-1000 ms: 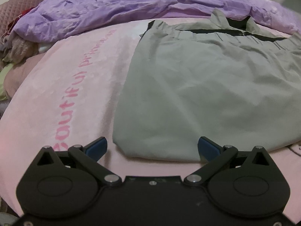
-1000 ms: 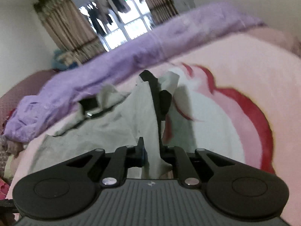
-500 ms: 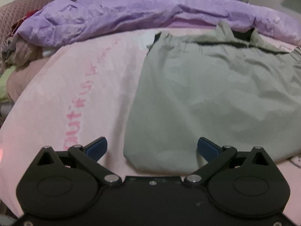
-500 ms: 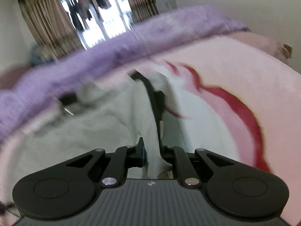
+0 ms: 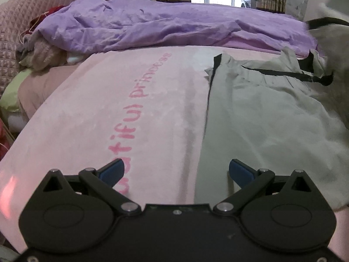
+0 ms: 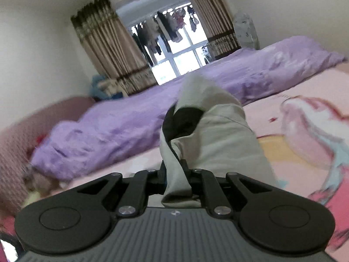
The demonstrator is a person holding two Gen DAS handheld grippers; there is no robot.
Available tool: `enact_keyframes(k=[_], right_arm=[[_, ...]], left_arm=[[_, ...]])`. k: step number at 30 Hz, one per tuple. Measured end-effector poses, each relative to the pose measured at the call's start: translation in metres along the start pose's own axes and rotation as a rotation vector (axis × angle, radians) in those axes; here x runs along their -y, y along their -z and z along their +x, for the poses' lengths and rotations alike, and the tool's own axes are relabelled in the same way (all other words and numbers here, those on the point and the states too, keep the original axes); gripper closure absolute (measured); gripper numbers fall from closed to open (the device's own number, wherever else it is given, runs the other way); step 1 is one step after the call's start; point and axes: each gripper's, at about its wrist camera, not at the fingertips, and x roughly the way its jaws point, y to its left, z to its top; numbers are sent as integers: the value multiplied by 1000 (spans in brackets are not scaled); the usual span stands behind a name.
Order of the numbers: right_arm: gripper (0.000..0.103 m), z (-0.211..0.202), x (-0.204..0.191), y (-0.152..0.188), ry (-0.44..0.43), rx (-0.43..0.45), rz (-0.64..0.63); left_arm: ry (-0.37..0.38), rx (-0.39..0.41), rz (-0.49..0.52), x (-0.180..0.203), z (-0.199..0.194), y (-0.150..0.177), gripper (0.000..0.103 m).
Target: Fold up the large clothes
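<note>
Garment (image 5: 257, 118) is thin, light, floppy woven cloth, so we judge it'll sag and drape off any single pinch pt; no stiffness, not slippery-looking, not fragile. Best holds, as we judge: corners/hem edges or the black-trimmed waistband (image 5: 281, 73), two pts at once so the fold line stays straight.

Looks: pale grey-green, big, prob shorts or a skirt w/ gathered elastic waist, black trim + black lining showing. Lightly creased.

Where: spread on the pink blanket (image 5: 135, 118) on the bed, in the L wrist view filling approx 1–4 o'clock, waistband at far end approx 1 o'clock, near the purple duvet (image 5: 165, 28). One part is lifted off the bed at the far R edge.

R gripper (image 6: 175, 180): jaws nearly closed, pinching a bunched fold of the garment (image 6: 209, 135), cloth hanging fwd toward 12 o'clock, clear of the blanket.

L gripper (image 5: 176, 170): jaws wide apart, nothing in them; garment's L edge runs between the fingers, not clamped.
</note>
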Motion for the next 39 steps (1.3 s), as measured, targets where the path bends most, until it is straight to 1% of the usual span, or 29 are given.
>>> enact_keyframes(k=[3,9,11,13,15,16,18,21,22,24,28,30,31,33,35,37,39], right_arm=[[92,15,-27,2,-47,-28,-19],[92,43,-71,17,-79,-84,-31],[92,44,-85,27,-95,-95,-42],[93,43,-100,38,-121,-127,-53],[93,45,-113,54,-150,-156,-103],[93,49,-116,65,-141,-174,-130],[93,63,-115,89,-80,-232,-141],[93,85,-96,118,-25,-309,-115],[93,90,-91,125,-19,-320,-116],[93,91,-91,132,-18,-307,-144],[93,86,-97,136,1,-293,-150],[93,83,-97,129,-7,-309,-88],[93,80,-99,121,-25,-306,-60],[93,65,-109,109,-56,-246,-49],[93,57,-117,100,-60,-200,-59],[93,64,-116,102,-61,-219,-59],[93,82,-105,118,-34,-280,-39]], left_arm=[[-7,-2,-25,-9,7,-6,0],[-53,-5,-75,-30,17,-11,0],[-69,-7,-93,-35,21,-10,0],[-58,-14,-120,-41,25,-7,0],[-44,-24,-137,-44,28,-3,0],[-46,-29,-144,-46,29,-1,0],[-45,-45,-160,-49,31,3,0],[-49,-51,-169,-53,31,6,0],[-49,-50,-167,-53,31,7,0],[-59,-50,-154,-50,31,7,0],[-89,-41,-141,-42,27,11,0],[-87,-34,-151,-45,26,13,0],[-86,-33,-160,-47,25,15,0],[-83,-28,-175,-50,26,16,0],[-82,-25,-184,-53,25,16,0],[-83,-24,-184,-53,25,17,0],[-83,-24,-183,-53,26,17,0]])
